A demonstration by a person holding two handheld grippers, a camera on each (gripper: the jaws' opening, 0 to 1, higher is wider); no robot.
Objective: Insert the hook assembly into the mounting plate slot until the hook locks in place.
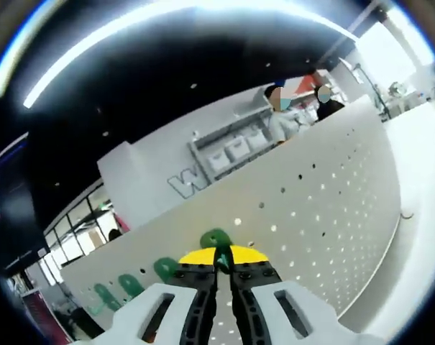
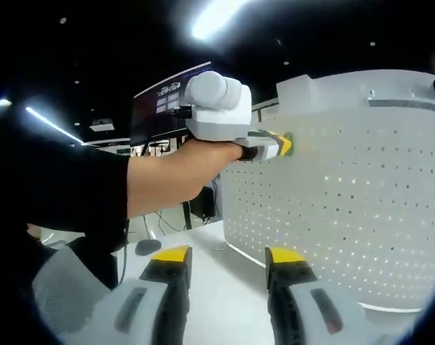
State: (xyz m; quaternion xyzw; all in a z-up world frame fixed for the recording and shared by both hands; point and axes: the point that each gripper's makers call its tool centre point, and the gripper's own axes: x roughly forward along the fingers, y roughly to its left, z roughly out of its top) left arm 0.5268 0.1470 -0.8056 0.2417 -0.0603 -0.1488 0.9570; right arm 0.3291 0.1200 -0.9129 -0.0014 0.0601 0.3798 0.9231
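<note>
Green hook (image 1: 216, 243) clamped in left claw (image 1: 223, 267) at white perforated pegboard (image 1: 325, 215); right claw (image 2: 228, 262) apart.

In the left gripper view the left gripper (image 1: 223, 269) rises from the bottom edge with its two black, yellow-tipped jaws pressed close together — only a thin seam shows between them, with a sliver of green pinched at the tips. In the right gripper view that same gripper (image 2: 280, 144) enters from the left, held level by the person's hand (image 2: 210, 154), the bare forearm stretched out from a dark sleeve. The right gripper (image 2: 228, 260) stands at the bottom of its own view, its yellow-tipped jaws well apart — nothing between them.
</note>
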